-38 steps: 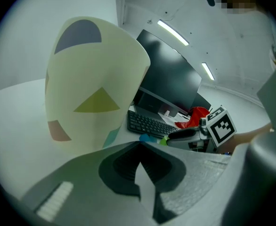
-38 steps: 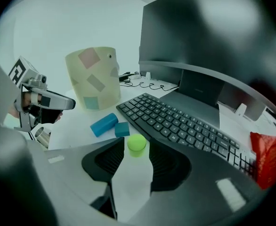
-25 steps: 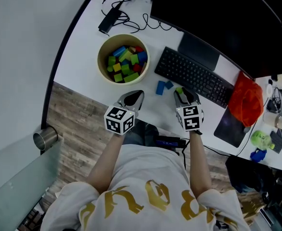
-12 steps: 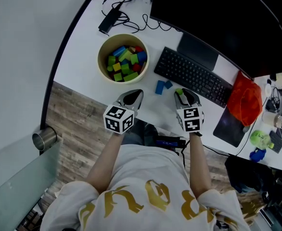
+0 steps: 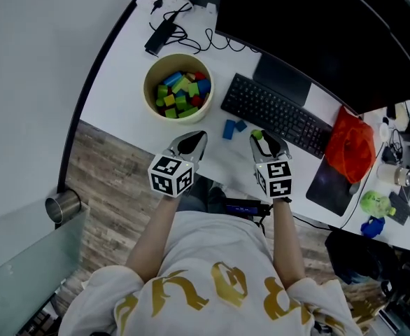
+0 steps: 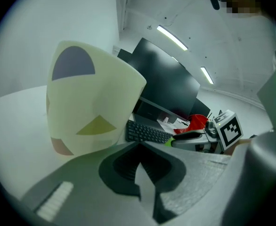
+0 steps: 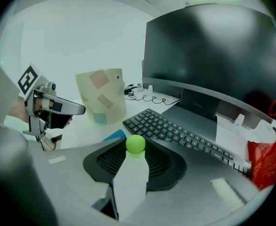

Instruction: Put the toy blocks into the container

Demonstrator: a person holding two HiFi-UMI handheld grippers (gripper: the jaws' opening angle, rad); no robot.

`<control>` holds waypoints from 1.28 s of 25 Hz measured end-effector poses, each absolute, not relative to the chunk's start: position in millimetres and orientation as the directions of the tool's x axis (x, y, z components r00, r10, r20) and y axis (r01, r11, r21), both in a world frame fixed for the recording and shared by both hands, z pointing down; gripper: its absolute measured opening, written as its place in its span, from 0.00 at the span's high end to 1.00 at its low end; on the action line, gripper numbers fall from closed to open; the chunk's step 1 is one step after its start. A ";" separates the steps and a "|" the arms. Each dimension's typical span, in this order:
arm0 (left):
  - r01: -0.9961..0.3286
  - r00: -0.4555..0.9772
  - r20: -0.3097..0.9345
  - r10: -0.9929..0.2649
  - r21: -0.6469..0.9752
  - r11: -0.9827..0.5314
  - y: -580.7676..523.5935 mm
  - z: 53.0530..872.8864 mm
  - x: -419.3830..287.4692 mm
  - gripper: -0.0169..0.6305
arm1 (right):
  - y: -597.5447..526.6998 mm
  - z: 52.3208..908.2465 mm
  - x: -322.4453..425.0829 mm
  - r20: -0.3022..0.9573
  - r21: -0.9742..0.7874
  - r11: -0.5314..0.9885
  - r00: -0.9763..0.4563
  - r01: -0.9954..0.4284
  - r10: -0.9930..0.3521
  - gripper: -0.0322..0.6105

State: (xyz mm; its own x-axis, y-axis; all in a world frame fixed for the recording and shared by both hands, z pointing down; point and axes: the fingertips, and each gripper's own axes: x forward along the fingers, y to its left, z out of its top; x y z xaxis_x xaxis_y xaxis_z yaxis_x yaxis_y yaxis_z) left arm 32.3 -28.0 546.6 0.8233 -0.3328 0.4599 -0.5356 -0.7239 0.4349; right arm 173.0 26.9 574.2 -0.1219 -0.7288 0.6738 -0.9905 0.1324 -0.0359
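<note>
A cream container point(image 5: 148, 93) on the white desk holds several coloured toy blocks point(image 5: 180, 92). Two blue blocks point(image 5: 230, 129) lie between it and the keyboard. My right gripper point(image 5: 260, 137) is shut on a small round green block point(image 7: 135, 144), pinched at its jaw tips just above the desk. Its jaws have just been opening a little, with the block still between them. My left gripper point(image 5: 199, 136) is shut on nothing, close in front of the container point(image 6: 91, 107). In the right gripper view the container point(image 7: 101, 95) stands at the back left, and a blue block point(image 7: 113, 136) peeks out beside the jaws.
A black keyboard point(image 5: 275, 114) and a dark monitor point(image 7: 213, 51) lie to the right of the blocks. A red bag point(image 5: 348, 149) sits further right. A charger with cables point(image 5: 164, 25) lies behind the container. The desk's curved edge point(image 5: 93, 82) runs along the left.
My right gripper has lifted slightly with the green block in it. The left gripper has stayed where it was.
</note>
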 end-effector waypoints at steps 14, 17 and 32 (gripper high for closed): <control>-0.534 0.838 0.352 -0.417 0.365 -0.763 -34.6 481.3 20.1 0.96 | 15.1 503.7 146.3 0.479 -0.254 0.186 -0.291 -0.949 -0.828 0.71; -0.520 0.849 0.314 -0.425 0.352 -0.779 -34.4 461.4 19.2 0.96 | 11.6 479.4 132.8 0.402 -0.291 0.244 -0.350 -0.925 -0.846 0.71; -0.576 0.817 0.226 -0.530 0.339 -0.744 -52.0 416.1 -8.3 0.96 | -9.8 434.2 101.3 0.296 -0.312 0.351 -0.441 -0.883 -0.847 0.71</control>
State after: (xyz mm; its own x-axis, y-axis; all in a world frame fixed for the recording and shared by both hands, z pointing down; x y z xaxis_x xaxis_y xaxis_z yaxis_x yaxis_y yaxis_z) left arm -8.3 -52.0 416.1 0.8172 -0.5303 0.2257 -0.5762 -0.7437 0.3391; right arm 101.3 -9.8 434.2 -0.4410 -0.8474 0.2957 -0.8831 0.3509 -0.3116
